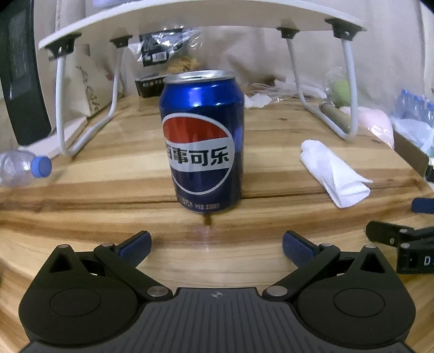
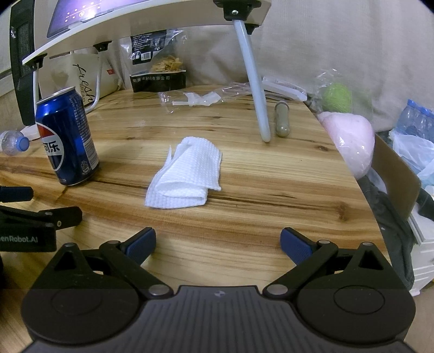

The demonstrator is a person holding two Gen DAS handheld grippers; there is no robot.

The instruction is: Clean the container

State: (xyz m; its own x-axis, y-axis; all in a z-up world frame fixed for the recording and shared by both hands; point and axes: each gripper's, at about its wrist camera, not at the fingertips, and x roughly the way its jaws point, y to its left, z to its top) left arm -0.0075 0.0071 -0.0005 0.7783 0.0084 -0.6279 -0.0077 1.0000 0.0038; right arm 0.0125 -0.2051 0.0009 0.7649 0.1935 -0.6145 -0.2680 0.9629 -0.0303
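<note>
A blue Pepsi can stands upright on the wooden table, straight ahead of my left gripper, which is open and empty a short way in front of it. A folded white cloth lies to the can's right. In the right wrist view the cloth lies ahead of my right gripper, which is open and empty. The can stands at that view's left. Part of the left gripper shows at the left edge.
A white laptop stand on thin legs spans the back of the table. A plastic bottle lies at the left. A snack bag, plastic wrappers, a grey tube and a pink soft object are at the back and right edge.
</note>
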